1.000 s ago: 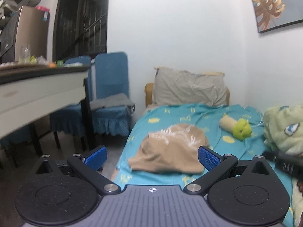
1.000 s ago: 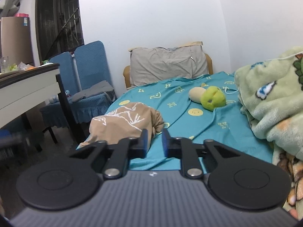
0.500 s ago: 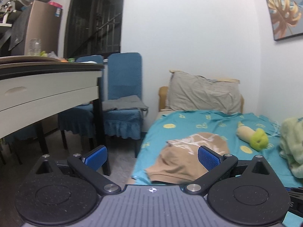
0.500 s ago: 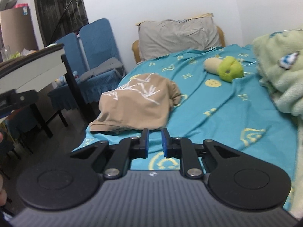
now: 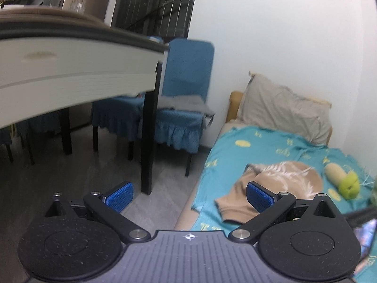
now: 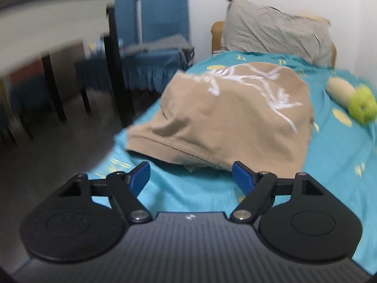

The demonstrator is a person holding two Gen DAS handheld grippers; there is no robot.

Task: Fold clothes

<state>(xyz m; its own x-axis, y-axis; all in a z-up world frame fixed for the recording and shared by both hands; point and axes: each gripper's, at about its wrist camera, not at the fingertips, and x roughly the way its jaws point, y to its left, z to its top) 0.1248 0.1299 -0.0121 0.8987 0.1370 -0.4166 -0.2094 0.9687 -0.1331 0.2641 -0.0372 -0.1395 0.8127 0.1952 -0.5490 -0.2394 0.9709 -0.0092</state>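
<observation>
- Bed (image 6: pixel 188 195) in teal sheet fills the right view's centre and right.
- Tan shirt (image 6: pixel 226 118) lies crumpled mid-frame there, near the bed's left edge; lower right in the left view.
- Right gripper (image 6: pixel 191 176), fingers opening, nothing between them, just short of the hem.
- Left gripper (image 5: pixel 189 197), fingers spread wide, empty, over floor beside the bed.

The tan shirt (image 6: pixel 226 118) is soft matt cloth with a white print, lying on a thin teal cotton sheet (image 6: pixel 329 155). The pillow (image 6: pixel 275 33) is creased grey cloth, and each gripper's pads (image 5: pixel 119 196) are dimpled blue rubber on matt black plastic.
</observation>
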